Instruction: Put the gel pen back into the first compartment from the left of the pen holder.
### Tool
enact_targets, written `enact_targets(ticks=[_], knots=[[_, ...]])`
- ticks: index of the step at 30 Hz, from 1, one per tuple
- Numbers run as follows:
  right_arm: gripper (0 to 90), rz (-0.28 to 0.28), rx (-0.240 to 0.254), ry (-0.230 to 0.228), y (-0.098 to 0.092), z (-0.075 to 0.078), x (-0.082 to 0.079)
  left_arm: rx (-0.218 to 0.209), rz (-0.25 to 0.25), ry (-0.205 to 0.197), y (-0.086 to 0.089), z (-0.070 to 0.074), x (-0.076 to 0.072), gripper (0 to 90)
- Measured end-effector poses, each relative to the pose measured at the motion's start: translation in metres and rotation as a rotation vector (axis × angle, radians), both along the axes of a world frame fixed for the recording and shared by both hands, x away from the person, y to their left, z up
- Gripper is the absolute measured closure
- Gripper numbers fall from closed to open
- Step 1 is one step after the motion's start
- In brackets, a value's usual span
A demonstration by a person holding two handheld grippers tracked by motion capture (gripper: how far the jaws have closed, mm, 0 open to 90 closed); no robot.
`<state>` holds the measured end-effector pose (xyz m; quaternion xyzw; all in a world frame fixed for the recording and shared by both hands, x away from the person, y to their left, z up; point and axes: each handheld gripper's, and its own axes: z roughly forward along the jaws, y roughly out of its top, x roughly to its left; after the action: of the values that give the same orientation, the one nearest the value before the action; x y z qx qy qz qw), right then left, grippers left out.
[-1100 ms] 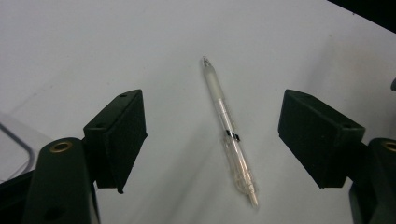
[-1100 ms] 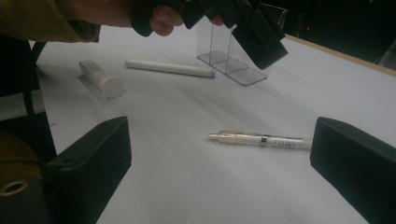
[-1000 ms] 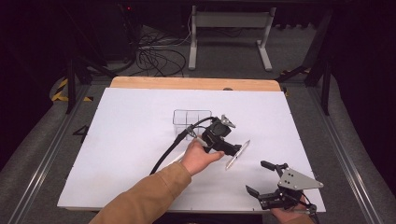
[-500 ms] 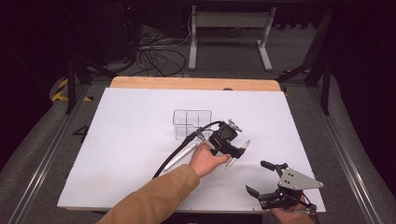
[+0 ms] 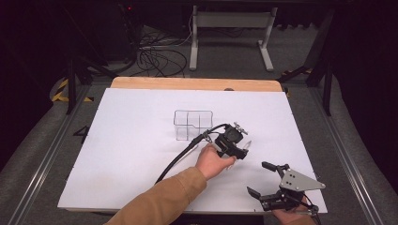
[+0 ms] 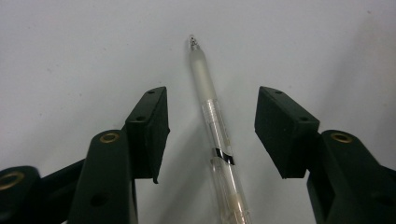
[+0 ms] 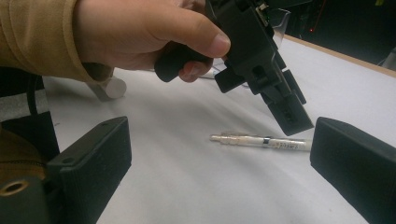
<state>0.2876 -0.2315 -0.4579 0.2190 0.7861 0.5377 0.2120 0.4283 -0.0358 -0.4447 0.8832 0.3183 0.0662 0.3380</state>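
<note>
1. My left hand-held gripper (image 6: pixel 211 135) had been closing around the clear pen (image 6: pixel 216 135) lying flat on the counter (image 5: pixel 131 140), pads not yet touching.
2. Next I needed to clamp squarely (right hand-held gripper (image 5: pixel 265 180) idle, released).

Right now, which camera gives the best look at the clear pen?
The left gripper view: the clear pen lies full length between open jaws, untouched. The right gripper view shows it side-on, partly hidden. In the high view it is a sliver.

1 pen (image 6: pixel 215 126), 1 clear organiser box (image 5: pixel 193 124), 2 hand-held grippers
</note>
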Motion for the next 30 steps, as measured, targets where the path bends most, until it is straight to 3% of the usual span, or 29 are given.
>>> enact_targets(ticks=[5, 20, 30], knots=[[5.9, 0.000, 0.000, -0.003, 0.000, 0.000, 0.000, 0.002, 0.030, 0.016, -0.001, -0.002, 0.004, 51.1], [5.9, 0.003, -0.002, -0.002, 0.000, 0.000, 0.000, 0.033, 0.010, 0.072, -0.010, -0.012, 0.009, 62.9], [5.9, 0.007, 0.002, 0.000, -0.001, 0.000, 0.000, 0.067, 0.020, 0.076, -0.018, -0.015, 0.010, 73.2]])
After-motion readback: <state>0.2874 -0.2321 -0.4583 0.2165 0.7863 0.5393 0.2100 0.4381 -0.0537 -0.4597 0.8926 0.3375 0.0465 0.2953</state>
